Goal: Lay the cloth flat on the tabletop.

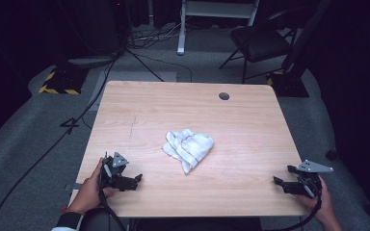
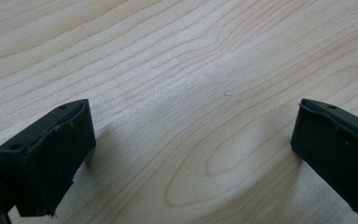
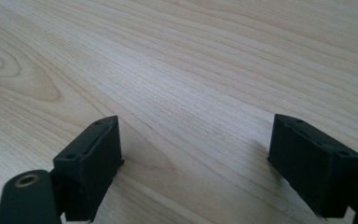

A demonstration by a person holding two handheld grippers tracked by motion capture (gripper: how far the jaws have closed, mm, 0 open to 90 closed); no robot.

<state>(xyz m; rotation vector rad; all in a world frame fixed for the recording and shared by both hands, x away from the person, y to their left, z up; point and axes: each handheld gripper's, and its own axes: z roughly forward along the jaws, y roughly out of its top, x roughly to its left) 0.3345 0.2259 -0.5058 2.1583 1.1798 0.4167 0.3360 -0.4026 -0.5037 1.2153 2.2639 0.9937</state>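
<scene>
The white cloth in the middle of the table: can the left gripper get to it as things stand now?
Probably yes: bare table lies between the open left gripper and the white cloth.

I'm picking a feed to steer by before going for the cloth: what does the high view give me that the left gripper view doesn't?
High view alone: the crumpled white cloth at mid-table, apart from both grippers, plus the right gripper near the right edge and a black chair beyond the table.

Left gripper view alone: a close look at its two black fingers, spread wide with bare wood between them.

Both: the light wooden table and the open left gripper.
</scene>
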